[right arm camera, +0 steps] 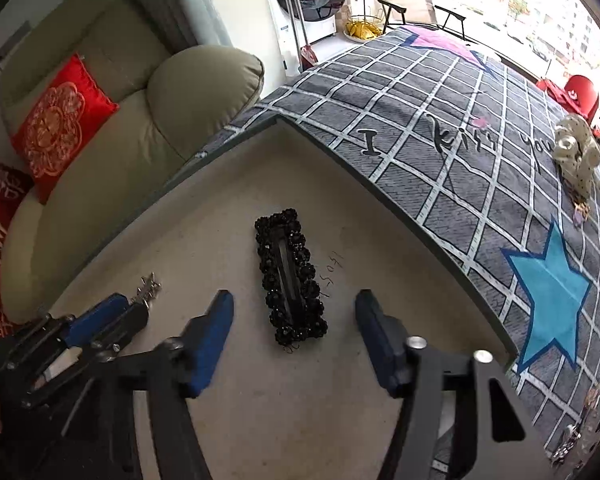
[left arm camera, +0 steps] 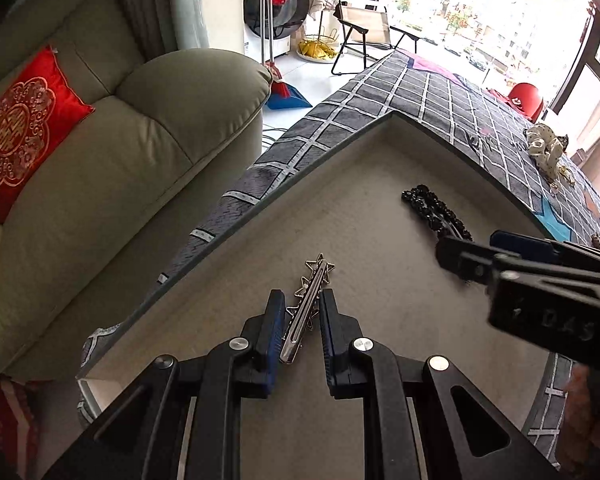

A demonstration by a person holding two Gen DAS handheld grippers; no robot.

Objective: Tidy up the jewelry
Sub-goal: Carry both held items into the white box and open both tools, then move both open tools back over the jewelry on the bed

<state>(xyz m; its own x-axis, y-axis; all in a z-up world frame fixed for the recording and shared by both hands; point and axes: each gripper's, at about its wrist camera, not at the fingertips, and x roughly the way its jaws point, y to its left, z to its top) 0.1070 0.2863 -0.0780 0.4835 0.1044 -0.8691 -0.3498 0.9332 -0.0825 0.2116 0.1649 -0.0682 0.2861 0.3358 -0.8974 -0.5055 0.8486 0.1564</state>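
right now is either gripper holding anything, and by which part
The left gripper is shut on the silver star hair clip near its plain end. The right gripper holds nothing.

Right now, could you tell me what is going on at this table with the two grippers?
A person is sorting hair accessories with a handheld gripper in each hand. The left gripper is shut on a silver star hair clip at the beige board. The right gripper is open, its fingers either side of a black beaded hair clip that lies flat on the board, untouched. More small accessories wait on the checked grey cloth beyond.
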